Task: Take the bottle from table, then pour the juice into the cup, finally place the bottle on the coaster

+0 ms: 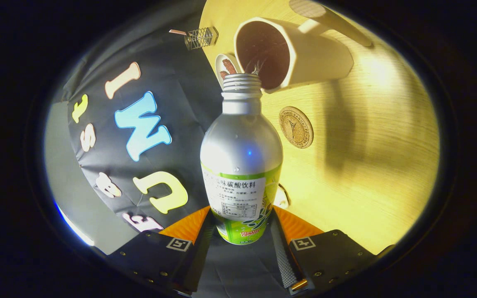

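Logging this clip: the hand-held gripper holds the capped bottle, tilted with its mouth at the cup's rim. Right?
Not quite: the bottle is uncapped, its threaded neck bare in the gripper view. The rest holds: the hand-held gripper grips it, mouth at the cup rim.

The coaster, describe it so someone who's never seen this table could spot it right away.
On the light wooden table, look beside the white cup, past the fingers clamped on the silver bottle. The coaster lies flat there: a small brown cork disc, the only round stamped piece.
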The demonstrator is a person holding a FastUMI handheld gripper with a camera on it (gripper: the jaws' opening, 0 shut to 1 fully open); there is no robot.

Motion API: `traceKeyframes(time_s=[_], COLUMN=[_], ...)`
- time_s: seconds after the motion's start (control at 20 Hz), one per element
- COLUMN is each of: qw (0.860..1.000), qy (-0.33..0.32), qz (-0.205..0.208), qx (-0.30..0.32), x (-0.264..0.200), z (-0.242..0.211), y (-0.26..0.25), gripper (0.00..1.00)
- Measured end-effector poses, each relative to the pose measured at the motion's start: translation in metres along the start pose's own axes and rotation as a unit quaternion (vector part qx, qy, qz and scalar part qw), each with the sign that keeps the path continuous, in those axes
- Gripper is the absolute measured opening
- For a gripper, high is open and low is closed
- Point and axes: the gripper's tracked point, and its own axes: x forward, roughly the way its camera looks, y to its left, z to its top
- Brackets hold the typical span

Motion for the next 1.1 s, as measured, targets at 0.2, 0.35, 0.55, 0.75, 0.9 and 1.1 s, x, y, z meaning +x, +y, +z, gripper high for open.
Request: traceKeyframes(time_s=[0.2, 0.35, 0.55, 0.75, 0.9, 1.1], qw=[1.0, 1.0, 0.999, 0.998, 0.997, 0.996], qy=[0.001, 0.002, 0.005, 0.007, 0.007, 0.008], qz=[0.009, 0.011, 0.015, 0.024, 0.027, 0.031], qx=[0.013, 0.022, 0.041, 0.059, 0.074, 0.086], x=[-0.003, -0.003, -0.008, -0.011, -0.011, -0.013], z=[0.002, 0.004, 0.002, 0.002, 0.002, 0.002], y=[0.008, 0.012, 0.016, 0.024, 0.03, 0.035], gripper=[0.73, 0.73, 0.73, 0.73, 0.73, 0.73])
